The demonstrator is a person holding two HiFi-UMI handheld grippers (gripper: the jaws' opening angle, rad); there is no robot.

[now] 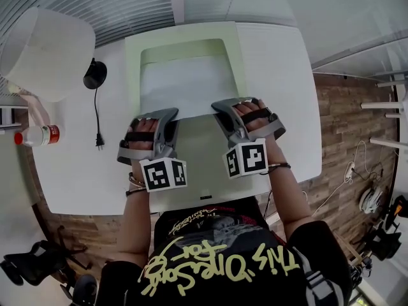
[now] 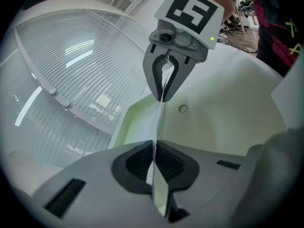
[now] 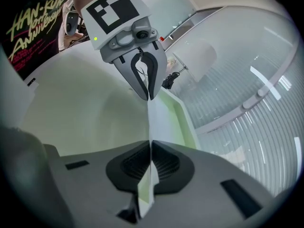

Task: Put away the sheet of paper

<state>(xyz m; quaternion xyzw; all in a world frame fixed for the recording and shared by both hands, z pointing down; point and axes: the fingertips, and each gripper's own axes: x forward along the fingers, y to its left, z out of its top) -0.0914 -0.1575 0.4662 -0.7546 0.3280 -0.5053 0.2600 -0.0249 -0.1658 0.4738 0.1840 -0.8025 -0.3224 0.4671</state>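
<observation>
Left tongs point(image 2: 154, 148) and right tongs point(image 3: 149, 148) each pinched on the near edge of the sheet of paper point(image 1: 185, 85). Sheet runs straight ahead of both tips, into the green tray point(image 1: 132, 62) on the table point(image 1: 280, 81). Both hands equally near.

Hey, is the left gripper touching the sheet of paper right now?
Touching. The left gripper view shows the left gripper with its jaws pressed shut on the edge of the sheet of paper.

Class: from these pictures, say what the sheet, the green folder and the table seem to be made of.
The sheet: thin matte white paper; edge-on in the gripper views it is a mere line. The folder: pale green and smooth, probably plastic or card; the look leaves it open. The table: white, smooth and even, likely laminate.
</observation>
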